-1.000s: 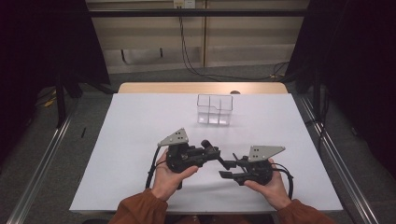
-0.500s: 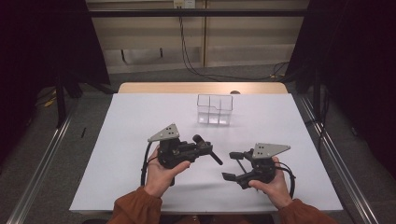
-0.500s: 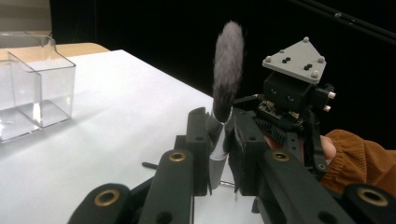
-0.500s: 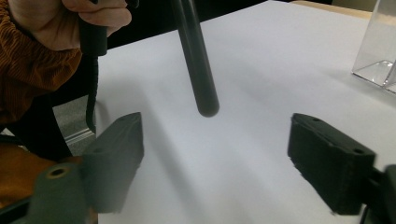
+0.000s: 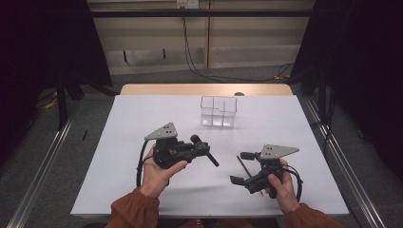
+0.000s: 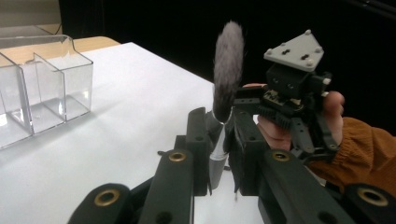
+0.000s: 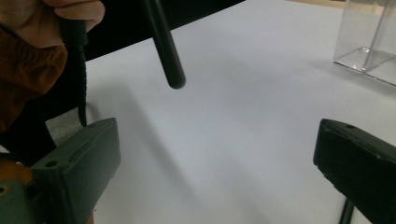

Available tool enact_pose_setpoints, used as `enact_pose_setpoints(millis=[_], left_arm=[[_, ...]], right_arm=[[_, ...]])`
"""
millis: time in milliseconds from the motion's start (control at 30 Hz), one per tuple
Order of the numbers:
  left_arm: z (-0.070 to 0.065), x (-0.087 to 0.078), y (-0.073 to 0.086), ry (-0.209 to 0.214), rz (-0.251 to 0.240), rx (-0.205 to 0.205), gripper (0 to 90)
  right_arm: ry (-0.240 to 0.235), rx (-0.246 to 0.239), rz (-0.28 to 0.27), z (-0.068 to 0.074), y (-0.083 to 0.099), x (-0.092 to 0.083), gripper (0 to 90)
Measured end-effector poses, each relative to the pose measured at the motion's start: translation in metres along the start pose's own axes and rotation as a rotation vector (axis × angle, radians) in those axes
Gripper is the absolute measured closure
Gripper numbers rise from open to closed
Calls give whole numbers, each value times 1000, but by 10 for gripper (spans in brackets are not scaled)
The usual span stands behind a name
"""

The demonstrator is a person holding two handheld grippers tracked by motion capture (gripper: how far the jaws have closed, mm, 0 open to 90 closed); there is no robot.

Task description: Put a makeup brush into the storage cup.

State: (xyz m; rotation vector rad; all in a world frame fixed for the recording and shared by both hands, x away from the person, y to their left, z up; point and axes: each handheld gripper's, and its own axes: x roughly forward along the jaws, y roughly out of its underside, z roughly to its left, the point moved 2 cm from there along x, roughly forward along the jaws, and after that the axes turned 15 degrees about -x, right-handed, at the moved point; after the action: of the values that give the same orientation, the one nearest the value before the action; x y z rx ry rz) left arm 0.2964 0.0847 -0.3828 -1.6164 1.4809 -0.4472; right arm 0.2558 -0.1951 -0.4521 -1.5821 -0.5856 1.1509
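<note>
L gripper (image 5: 202, 153) mid-frame clamps makeup brush (image 6: 227, 70); R gripper (image 5: 242, 167) lower right released, empty. Carry bristles-up to clear organizer (image 5: 218, 111), top centre.

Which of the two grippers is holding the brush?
The left gripper: its jaws clamp the brush at the ferrule. The right gripper has just been opening; its jaws stand wide with nothing between them.

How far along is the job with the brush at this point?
Done: the brush sits clamped in the left gripper, bristles past the jaws. In hand: the right gripper has just been opening its jaws, with nothing between them and the brush's handle end hanging ahead. Left, probably: carrying the brush to the clear divided box, whose compartments look empty.
</note>
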Motion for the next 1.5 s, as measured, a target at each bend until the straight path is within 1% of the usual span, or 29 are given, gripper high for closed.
enact_pose_setpoints(millis=[67,167,200,267,333,433,500,533,600,633,667,700,733,767,800,900,933,1000,1033,1067,1100,1133,1167,1300,1333,1400,1433,1500], left_arm=[[0,-1,-1,-3,7,2,795],[0,-3,-2,-12,20,12,795],[-1,-3,-3,-12,34,19,794],[-3,-3,-4,-20,44,38,794],[-6,-3,-7,-24,62,54,795],[-8,-2,-11,-23,77,55,794],[-8,-1,-14,-33,89,63,795],[-7,0,-16,-34,104,65,794],[-8,1,-17,-29,116,66,795],[-8,2,-17,-24,123,65,794],[-8,4,-17,-28,130,74,794],[-8,6,-18,-32,142,73,794],[-8,8,-18,-27,144,76,794],[-7,11,-17,-25,159,78,794],[-8,13,-17,-32,170,82,794],[-8,19,-15,-42,198,92,795],[-8,20,-14,-42,209,90,794],[-8,23,-13,-57,218,95,795],[-8,23,-12,-49,223,91,795],[-8,24,-12,-54,226,93,795],[-8,25,-11,-48,230,87,795],[-8,26,-11,-54,237,88,795],[-8,27,-10,-47,239,87,795],[-11,28,-9,-45,244,89,795],[-11,28,-9,-45,245,87,795],[-12,28,-7,-47,242,85,795],[-12,28,-6,-45,242,81,795],[-11,29,-4,-50,246,79,795]], right_arm=[[5,5,-6,-1,1,-1,4],[-7,3,-23,-1,0,-3,3],[-6,3,-26,-1,-1,-4,3],[7,5,-23,-1,-1,-4,3],[19,-4,-20,0,0,-3,3],[18,-16,-22,2,0,-2,3],[20,-22,-26,2,-1,-2,3],[22,-22,-29,2,-1,-2,3],[27,-29,-29,2,-1,-3,3],[32,-33,-28,2,-1,-2,2],[39,-37,-18,2,-1,-2,2],[40,-44,-14,3,-1,-2,2],[39,-48,-14,3,-1,-1,2],[38,-53,-12,3,-2,-1,3],[42,-61,-11,4,-2,0,4],[42,-69,-24,5,-3,0,5],[44,-74,-27,5,-4,0,13],[32,-79,-30,6,-5,1,22],[22,-80,-35,7,-6,1,16],[14,-82,-36,8,-7,2,9],[8,-81,-36,9,-8,3,5],[-1,-82,-36,10,-8,4,5],[-11,-80,-38,10,-9,5,6],[-17,-75,-39,11,-11,10,20],[-22,-80,-41,11,-12,11,42],[-26,-101,-42,11,-15,15,42],[-16,-119,-55,11,-16,18,47],[-10,-138,-56,11,-20,22,86]])
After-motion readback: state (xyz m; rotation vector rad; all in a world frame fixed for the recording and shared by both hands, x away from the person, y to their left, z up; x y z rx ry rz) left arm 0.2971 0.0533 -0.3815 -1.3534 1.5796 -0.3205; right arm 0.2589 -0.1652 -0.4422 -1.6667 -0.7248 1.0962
